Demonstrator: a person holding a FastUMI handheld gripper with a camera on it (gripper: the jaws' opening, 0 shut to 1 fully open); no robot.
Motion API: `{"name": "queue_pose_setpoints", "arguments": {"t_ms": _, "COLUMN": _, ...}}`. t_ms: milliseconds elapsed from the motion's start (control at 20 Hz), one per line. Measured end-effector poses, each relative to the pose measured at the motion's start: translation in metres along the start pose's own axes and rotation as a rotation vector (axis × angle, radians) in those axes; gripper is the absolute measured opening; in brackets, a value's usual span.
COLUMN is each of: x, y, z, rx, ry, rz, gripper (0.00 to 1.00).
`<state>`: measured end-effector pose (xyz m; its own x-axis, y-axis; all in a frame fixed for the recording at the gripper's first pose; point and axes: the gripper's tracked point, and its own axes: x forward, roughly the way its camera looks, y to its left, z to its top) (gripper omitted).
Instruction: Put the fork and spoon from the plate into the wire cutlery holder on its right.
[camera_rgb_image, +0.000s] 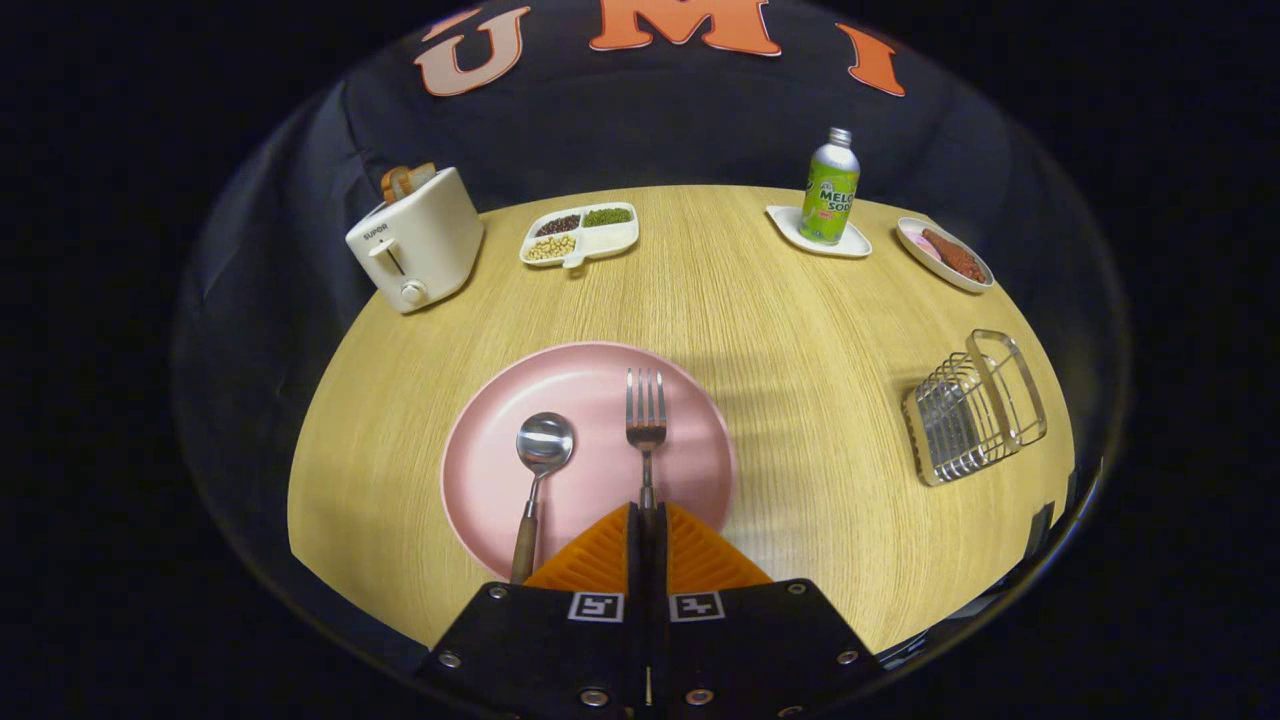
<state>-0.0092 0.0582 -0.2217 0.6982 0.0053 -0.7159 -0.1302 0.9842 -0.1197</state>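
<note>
A pink plate (480, 500) lies on the wooden table just ahead of my fingers. On it a spoon (541, 455) with a wooden handle rests left of the fork (646, 415), both with their heads pointing away from me. My gripper (648, 512) is shut on the fork: its thin metal neck runs in between my fingertips, and the handle is hidden between the pads. The fork's tines lie over the plate's middle. The wire cutlery holder (975, 408) stands on the table well to the right of the plate.
At the back of the table stand a white toaster (415, 238) with bread, a divided snack dish (580, 234), a green soda bottle (830, 190) on a small tray and a dish of food (945, 255). Bare tabletop (820, 420) lies between plate and holder.
</note>
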Motion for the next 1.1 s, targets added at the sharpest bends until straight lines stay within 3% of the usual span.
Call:
{"name": "queue_pose_setpoints", "arguments": {"t_ms": 350, "x": -0.05, "y": -0.047, "z": 0.028, "rx": -0.045, "ry": -0.008, "rz": 0.019, "gripper": 0.02}}
{"name": "queue_pose_setpoints", "arguments": {"t_ms": 1100, "x": -0.119, "y": -0.203, "z": 0.029, "rx": -0.09, "ry": 0.143, "rz": -0.103, "gripper": 0.02}}
